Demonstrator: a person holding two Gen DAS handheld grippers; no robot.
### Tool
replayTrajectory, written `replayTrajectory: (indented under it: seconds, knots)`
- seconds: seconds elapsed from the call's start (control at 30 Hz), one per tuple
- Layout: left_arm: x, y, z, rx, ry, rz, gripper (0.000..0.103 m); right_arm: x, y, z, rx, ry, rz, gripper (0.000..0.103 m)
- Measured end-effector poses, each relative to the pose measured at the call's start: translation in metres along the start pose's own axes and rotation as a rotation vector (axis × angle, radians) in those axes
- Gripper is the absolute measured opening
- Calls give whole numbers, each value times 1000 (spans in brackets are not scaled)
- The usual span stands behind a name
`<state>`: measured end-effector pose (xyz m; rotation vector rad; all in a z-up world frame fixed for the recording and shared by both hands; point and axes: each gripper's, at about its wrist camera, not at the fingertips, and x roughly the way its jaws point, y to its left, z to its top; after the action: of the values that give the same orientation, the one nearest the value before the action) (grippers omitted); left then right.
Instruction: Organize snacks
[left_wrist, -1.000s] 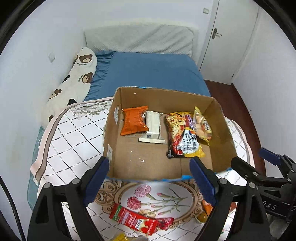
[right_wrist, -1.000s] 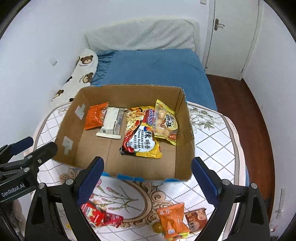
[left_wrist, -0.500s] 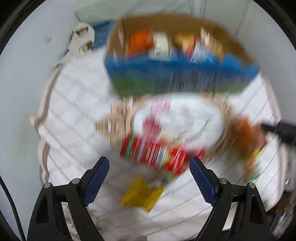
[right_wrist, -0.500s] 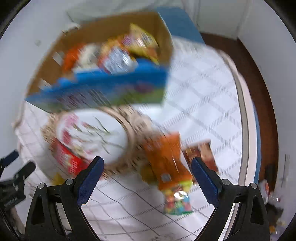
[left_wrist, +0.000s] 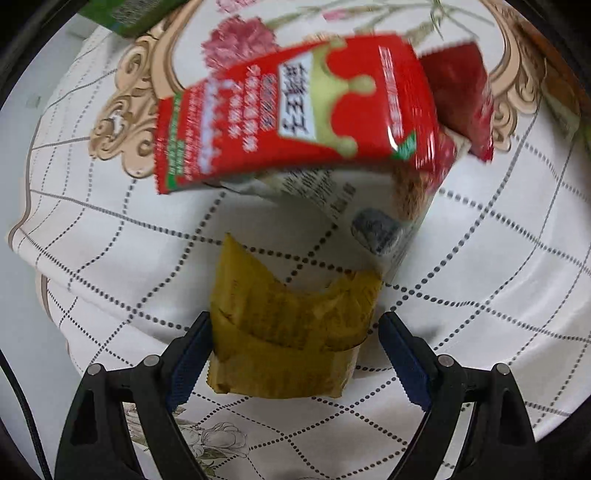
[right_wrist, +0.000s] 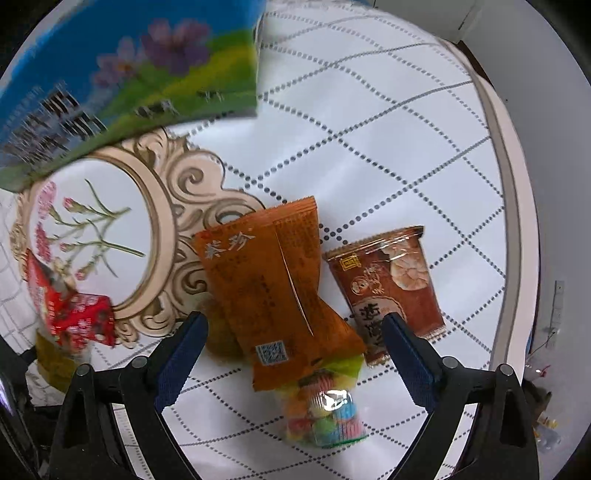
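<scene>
My left gripper (left_wrist: 295, 354) is open, its jaws on either side of a yellow snack packet (left_wrist: 288, 332) lying on the tablecloth. Beyond it lies a red snack pack (left_wrist: 295, 110) over a dark red packet (left_wrist: 461, 96). My right gripper (right_wrist: 291, 354) is open, its jaws either side of an orange snack packet (right_wrist: 273, 291) that lies over a clear bag of colourful candies (right_wrist: 325, 417). A brown packet (right_wrist: 388, 288) lies just right of it. The snack box's blue and green outer wall (right_wrist: 129, 81) shows at the upper left.
A white checked tablecloth with a floral medallion (right_wrist: 103, 229) covers the table. The table's right edge (right_wrist: 517, 221) curves close by, with floor beyond. The red pack and yellow packet also show at the right wrist view's left edge (right_wrist: 70, 314).
Both grippers have dropped from above the box down to the snacks on the cloth in front of it. Each now straddles a packet.
</scene>
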<state>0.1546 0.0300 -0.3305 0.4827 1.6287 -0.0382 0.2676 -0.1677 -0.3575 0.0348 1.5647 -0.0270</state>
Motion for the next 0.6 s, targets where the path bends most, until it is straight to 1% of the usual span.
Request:
replayTrajectory:
  seconds: [0.03, 0.07, 0.13, 0.2, 0.23, 0.3, 0.37, 0.4, 0.47, 0.53, 0.6]
  knots:
    - [3, 1, -1, -11, -3, 0, 73, 5, 0, 0, -2, 13, 0, 83]
    - [5, 3, -2, -30, -3, -15, 72, 11, -1, -1, 6, 23, 12, 76]
    - [7, 12, -6, -102, -9, -61, 65, 13, -3, -4, 18, 19, 14, 70]
    - [6, 23, -10, -178, -9, -113, 64, 11, -2, -10, 9, 7, 11, 53]
    - [5, 30, -11, -223, -7, -144, 63, 8, -2, -13, 5, 0, 17, 51]
    - [2, 44, -16, -320, -6, -223, 63, 0, 0, -20, -1, -4, 44, 39]
    - [0, 59, -21, -416, -5, -301, 63, -5, 5, -28, -6, 9, 89, 38]
    - [0, 67, -24, -472, -5, -349, 63, -6, 6, -30, -14, 15, 98, 38]
    - [8, 79, -27, -539, 17, -429, 65, -4, 7, -33, -15, 27, 102, 38]
    - [20, 85, -28, -568, 49, -456, 65, 3, 7, -32, -15, 38, 89, 41]
    - [32, 87, -31, -564, 68, -466, 67, 10, 9, -30, -12, 49, 99, 64]
